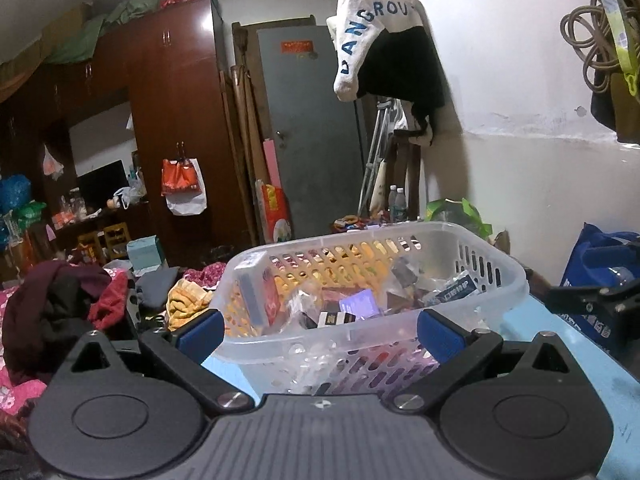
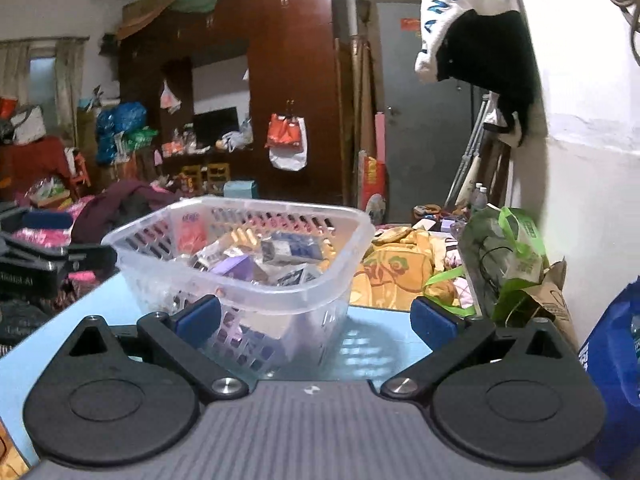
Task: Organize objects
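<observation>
A clear plastic basket (image 1: 500, 280) stands on a light blue table (image 1: 228, 376) and holds several small boxes and packets, among them a red box (image 1: 266, 300) on edge and a purple box (image 1: 360, 304). My left gripper (image 1: 320, 334) is open and empty, its blue pads on either side of the basket's near wall. The basket also shows in the right wrist view (image 2: 320, 280). My right gripper (image 2: 316, 318) is open and empty, close to the basket's near right corner. Each gripper shows at the edge of the other's view.
A blue bag (image 1: 600, 276) stands at the table's right. A green bag (image 2: 508, 256) and a brown paper bag (image 2: 552, 300) lie beyond the table. Clothes (image 1: 60, 304) are heaped on the bed at left. A white and black garment (image 1: 384, 40) hangs overhead.
</observation>
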